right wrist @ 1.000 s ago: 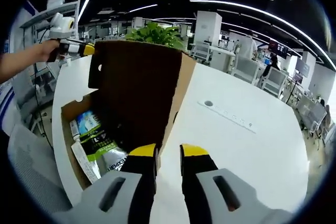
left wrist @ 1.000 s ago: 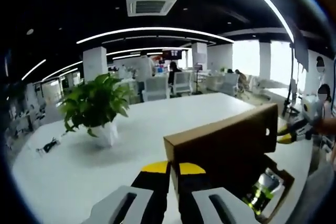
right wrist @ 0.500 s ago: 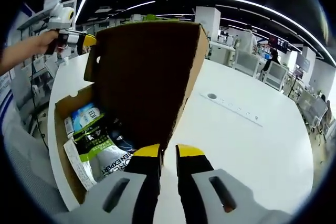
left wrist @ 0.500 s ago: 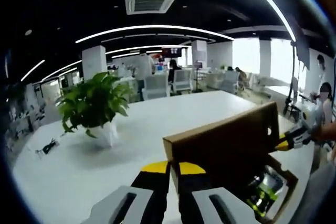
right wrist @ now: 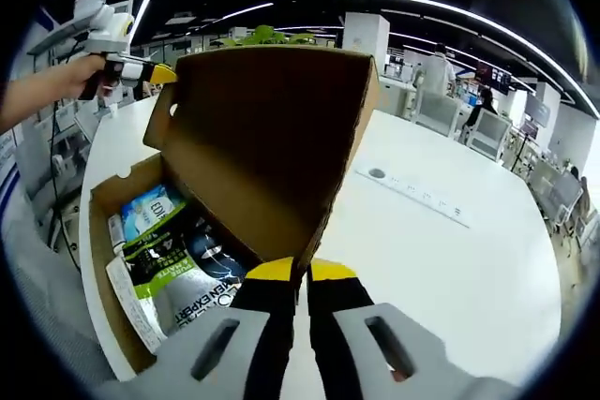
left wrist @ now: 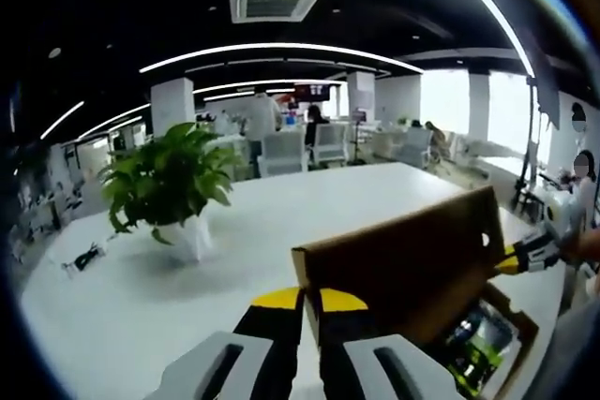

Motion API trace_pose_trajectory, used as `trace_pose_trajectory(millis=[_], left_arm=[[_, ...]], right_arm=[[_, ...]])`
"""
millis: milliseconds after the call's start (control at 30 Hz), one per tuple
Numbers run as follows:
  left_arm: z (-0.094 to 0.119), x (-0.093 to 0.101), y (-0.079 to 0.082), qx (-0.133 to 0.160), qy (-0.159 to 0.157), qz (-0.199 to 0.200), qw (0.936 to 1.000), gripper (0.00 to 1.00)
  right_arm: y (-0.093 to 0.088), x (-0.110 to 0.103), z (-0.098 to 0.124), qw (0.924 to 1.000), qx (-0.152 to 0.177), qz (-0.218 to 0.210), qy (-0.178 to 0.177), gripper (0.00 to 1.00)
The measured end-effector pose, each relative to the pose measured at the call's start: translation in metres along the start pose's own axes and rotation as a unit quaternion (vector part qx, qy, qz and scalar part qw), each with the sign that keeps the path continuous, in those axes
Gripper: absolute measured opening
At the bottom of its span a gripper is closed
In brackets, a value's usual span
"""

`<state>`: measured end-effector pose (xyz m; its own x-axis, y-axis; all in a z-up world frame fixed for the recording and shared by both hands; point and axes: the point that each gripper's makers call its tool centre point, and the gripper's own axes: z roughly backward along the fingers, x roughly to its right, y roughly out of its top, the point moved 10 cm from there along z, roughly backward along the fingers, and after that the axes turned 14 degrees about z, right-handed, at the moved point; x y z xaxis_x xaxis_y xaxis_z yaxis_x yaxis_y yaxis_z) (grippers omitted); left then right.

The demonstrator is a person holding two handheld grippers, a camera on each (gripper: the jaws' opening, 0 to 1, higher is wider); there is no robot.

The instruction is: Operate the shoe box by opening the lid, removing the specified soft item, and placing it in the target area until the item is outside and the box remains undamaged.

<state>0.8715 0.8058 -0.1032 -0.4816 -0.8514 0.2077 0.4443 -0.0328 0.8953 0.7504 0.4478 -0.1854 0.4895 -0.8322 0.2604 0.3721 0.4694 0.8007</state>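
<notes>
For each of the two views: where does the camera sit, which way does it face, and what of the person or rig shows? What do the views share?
Left gripper view: rides the left gripper, shut on the lid; faces across the table to a plant; right gripper at far right.
Right gripper view: rides the right gripper, shut on the lid's other end; looks into the box at packets; left gripper and hand upper left.
Shared: lid, box, table, plant.
</notes>
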Motion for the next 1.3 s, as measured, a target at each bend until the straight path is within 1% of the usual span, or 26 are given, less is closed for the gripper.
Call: trace_pose_trajectory(millis=[67, 133, 200, 300, 367, 433, 500, 567, 633, 767, 833, 967, 1033, 1133, 1233, 1300], left_arm=[[0.0, -0.001, 0.001, 0.002, 0.001, 0.001, 1.0, 0.05], [0.0, -0.001, 0.0, 0.007, 0.004, 0.001, 1.0, 0.07], [0.002, -0.003, -0.004, 0.012, 0.009, 0.001, 0.9999, 0.1], [0.005, -0.008, -0.011, 0.014, 0.015, 0.011, 0.9997, 0.11], [0.005, -0.013, -0.018, 0.009, 0.018, 0.02, 0.9996, 0.11], [0.005, -0.013, -0.024, 0.002, 0.02, 0.022, 0.9996, 0.11], [0.007, -0.008, -0.028, -0.004, 0.021, 0.026, 0.9994, 0.11], [0.007, -0.005, -0.035, -0.012, 0.019, 0.031, 0.9993, 0.11], [0.004, -0.007, -0.045, -0.02, 0.018, 0.033, 0.9991, 0.11], [0.003, -0.008, -0.052, -0.035, 0.018, 0.039, 0.9985, 0.11], [0.003, -0.006, -0.056, -0.051, 0.023, 0.04, 0.9976, 0.11], [0.001, -0.013, -0.067, -0.067, 0.028, 0.042, 0.9965, 0.11], [-0.001, -0.013, -0.072, -0.08, 0.032, 0.043, 0.9953, 0.11], [-0.002, -0.012, -0.074, -0.085, 0.03, 0.045, 0.9949, 0.08], [-0.007, -0.015, -0.078, -0.091, 0.027, 0.045, 0.9945, 0.06], [-0.008, -0.013, -0.077, -0.093, 0.027, 0.043, 0.9944, 0.05]], right_arm=[[0.0, 0.0, -0.001, 1.0, -0.001, -0.007, 0.0, 0.01], [0.0, 0.001, -0.002, 1.0, -0.001, -0.003, -0.002, 0.02], [0.001, 0.002, -0.003, 1.0, -0.002, -0.001, -0.003, 0.02], [0.001, 0.002, -0.005, 1.0, -0.002, 0.002, -0.002, 0.02], [0.002, 0.003, -0.006, 1.0, -0.002, 0.004, -0.002, 0.02], [0.002, 0.003, -0.006, 1.0, -0.003, 0.004, 0.0, 0.02], [0.002, 0.004, -0.007, 1.0, -0.004, 0.006, 0.0, 0.02], [0.003, 0.005, -0.009, 1.0, -0.005, 0.006, 0.001, 0.02], [0.003, 0.006, -0.009, 1.0, -0.007, 0.006, 0.002, 0.02], [0.003, 0.006, -0.008, 0.9999, -0.008, 0.009, 0.003, 0.02], [0.003, 0.006, -0.009, 0.9999, -0.009, 0.009, 0.004, 0.02], [0.003, 0.007, -0.01, 0.9999, -0.01, 0.009, 0.004, 0.02], [0.003, 0.007, -0.01, 0.9999, -0.011, 0.008, 0.004, 0.02], [0.003, 0.008, -0.011, 0.9999, -0.012, 0.007, 0.005, 0.03], [0.003, 0.009, -0.013, 0.9999, -0.014, 0.005, 0.006, 0.03], [0.004, 0.01, -0.014, 0.9998, -0.016, 0.003, 0.006, 0.03]])
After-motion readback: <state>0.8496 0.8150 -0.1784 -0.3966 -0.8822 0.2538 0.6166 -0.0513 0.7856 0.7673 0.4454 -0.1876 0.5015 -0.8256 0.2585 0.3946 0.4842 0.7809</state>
